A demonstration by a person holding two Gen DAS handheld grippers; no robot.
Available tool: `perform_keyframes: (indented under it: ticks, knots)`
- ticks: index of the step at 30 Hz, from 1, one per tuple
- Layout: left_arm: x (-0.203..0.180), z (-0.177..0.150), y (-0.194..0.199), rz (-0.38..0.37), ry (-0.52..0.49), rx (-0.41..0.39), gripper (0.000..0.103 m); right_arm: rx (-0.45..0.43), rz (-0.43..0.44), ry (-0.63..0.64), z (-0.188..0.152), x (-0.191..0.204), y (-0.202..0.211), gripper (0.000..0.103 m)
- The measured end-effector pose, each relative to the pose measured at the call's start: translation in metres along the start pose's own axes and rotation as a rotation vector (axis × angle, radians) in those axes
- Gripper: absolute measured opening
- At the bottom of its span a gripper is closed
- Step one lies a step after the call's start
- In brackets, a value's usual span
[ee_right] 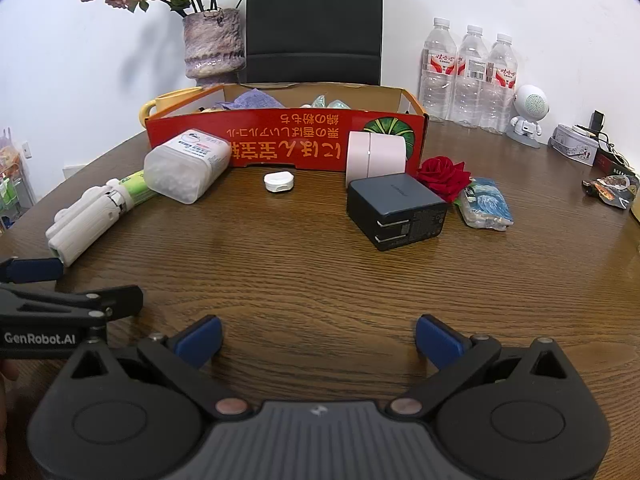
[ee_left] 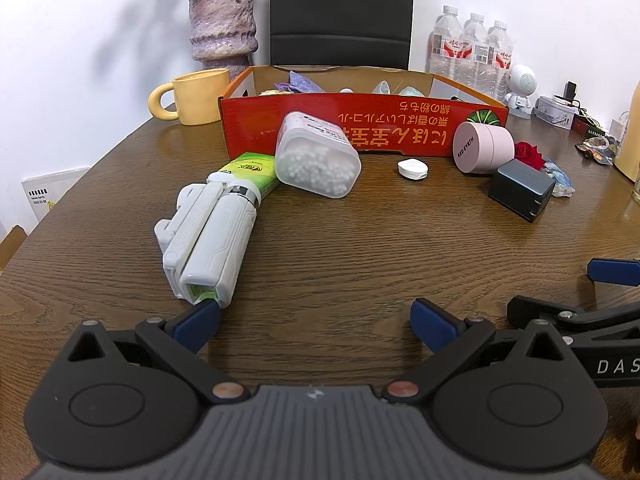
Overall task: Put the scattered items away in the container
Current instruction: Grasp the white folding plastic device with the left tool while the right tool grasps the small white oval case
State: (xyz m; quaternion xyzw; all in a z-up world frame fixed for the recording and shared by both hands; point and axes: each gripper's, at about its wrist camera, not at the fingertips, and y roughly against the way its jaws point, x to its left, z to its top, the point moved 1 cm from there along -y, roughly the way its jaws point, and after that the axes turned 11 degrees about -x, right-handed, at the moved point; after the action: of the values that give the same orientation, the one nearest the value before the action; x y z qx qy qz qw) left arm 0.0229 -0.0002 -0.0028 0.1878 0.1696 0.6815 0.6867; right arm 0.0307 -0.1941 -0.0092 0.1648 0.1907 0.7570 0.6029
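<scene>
We see a dark wood-grain tabletop [ee_right: 320, 272] carrying a red cardboard box [ee_right: 286, 138], with a cotton-swab tub [ee_right: 184, 168], a white folded tripod [ee_right: 86, 220], a small white case [ee_right: 279, 181], a pink round jar [ee_right: 374, 156], a black charger [ee_right: 394, 210] and a red rose [ee_right: 444, 176] in front; a yellow mug [ee_left: 192, 96], a vase [ee_left: 222, 26] and water bottles [ee_right: 466, 76] stand behind

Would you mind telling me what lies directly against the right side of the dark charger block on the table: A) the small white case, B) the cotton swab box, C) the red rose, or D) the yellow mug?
C: in the right wrist view the red rose sits right behind and beside the dark charger block, while the other three lie farther left.
</scene>
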Motion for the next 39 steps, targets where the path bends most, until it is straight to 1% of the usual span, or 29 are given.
perform_keyframes:
  ticks: [3, 7, 8, 10, 11, 12, 14, 16, 18, 19, 20, 21, 23, 24, 25, 27, 29, 32, 34, 35, 38, 39]
  knots:
    - [0.0, 0.001, 0.002, 0.008, -0.018, -0.01, 0.103, 0.0, -0.003, -0.001, 0.001, 0.0, -0.001, 0.103]
    - [0.022, 0.019, 0.004, 0.003, 0.026, -0.06, 0.103, 0.0, -0.008, -0.003, 0.001, -0.001, -0.002, 0.103]
    - [0.029, 0.025, 0.002, 0.021, 0.045, -0.071, 0.103, -0.001, -0.007, -0.003, 0.002, -0.001, -0.003, 0.103]
    - [0.046, 0.037, -0.004, 0.095, 0.073, -0.068, 0.103, -0.001, -0.005, -0.003, 0.002, -0.001, -0.003, 0.103]
    - [0.051, 0.041, -0.007, 0.111, 0.084, -0.057, 0.103, -0.001, -0.004, -0.003, 0.002, -0.001, -0.003, 0.103]
    - [0.056, 0.046, -0.01, 0.107, 0.094, -0.04, 0.103, -0.001, -0.003, -0.003, 0.002, -0.001, -0.003, 0.103]
    - [0.064, 0.054, -0.014, 0.053, 0.103, -0.061, 0.103, -0.001, -0.002, -0.003, 0.002, 0.0, -0.003, 0.103]
    - [0.065, 0.057, -0.025, 0.089, 0.044, -0.081, 0.103, 0.002, 0.004, 0.0, 0.004, 0.001, -0.005, 0.103]
    - [0.066, 0.06, -0.036, 0.132, -0.02, -0.1, 0.103, 0.008, 0.017, 0.005, 0.007, 0.002, -0.007, 0.097]
    - [0.066, 0.06, -0.044, 0.15, -0.062, -0.083, 0.103, 0.01, 0.038, 0.018, 0.01, 0.004, -0.009, 0.09]
    - [0.066, 0.059, -0.05, 0.144, -0.083, -0.074, 0.103, 0.012, 0.064, 0.035, 0.014, 0.006, -0.011, 0.079]
    - [0.068, 0.058, -0.054, 0.13, -0.08, -0.065, 0.1, 0.013, 0.089, 0.051, 0.017, 0.007, -0.014, 0.073]
    - [0.074, 0.055, -0.061, 0.076, -0.02, -0.027, 0.081, 0.015, 0.109, 0.055, 0.029, 0.008, -0.027, 0.048]
    - [0.077, 0.053, -0.063, 0.053, 0.009, 0.002, 0.065, 0.016, 0.117, 0.055, 0.035, 0.009, -0.035, 0.043]
    - [0.078, 0.051, -0.06, 0.044, 0.025, 0.012, 0.06, 0.016, 0.125, 0.055, 0.041, 0.009, -0.042, 0.04]
    - [0.079, 0.048, -0.053, 0.029, 0.053, 0.026, 0.056, 0.003, 0.139, 0.049, 0.055, 0.009, -0.058, 0.04]
    - [0.08, 0.044, -0.044, 0.019, 0.083, 0.039, 0.056, -0.014, 0.127, 0.044, 0.069, 0.009, -0.078, 0.04]
    - [0.074, 0.039, -0.031, 0.021, 0.096, 0.042, 0.057, -0.018, 0.102, 0.061, 0.079, 0.012, -0.098, 0.04]
    - [0.074, 0.037, -0.033, 0.022, 0.109, 0.042, 0.067, -0.018, 0.105, 0.066, 0.079, 0.015, -0.103, 0.04]
    - [0.074, 0.036, -0.034, 0.022, 0.116, 0.042, 0.068, -0.018, 0.107, 0.069, 0.08, 0.016, -0.106, 0.04]
    - [0.073, 0.035, -0.038, 0.025, 0.114, 0.036, 0.065, -0.017, 0.112, 0.078, 0.08, 0.019, -0.114, 0.038]
    - [0.073, 0.035, -0.039, 0.026, 0.109, 0.033, 0.058, -0.017, 0.114, 0.081, 0.081, 0.02, -0.117, 0.036]
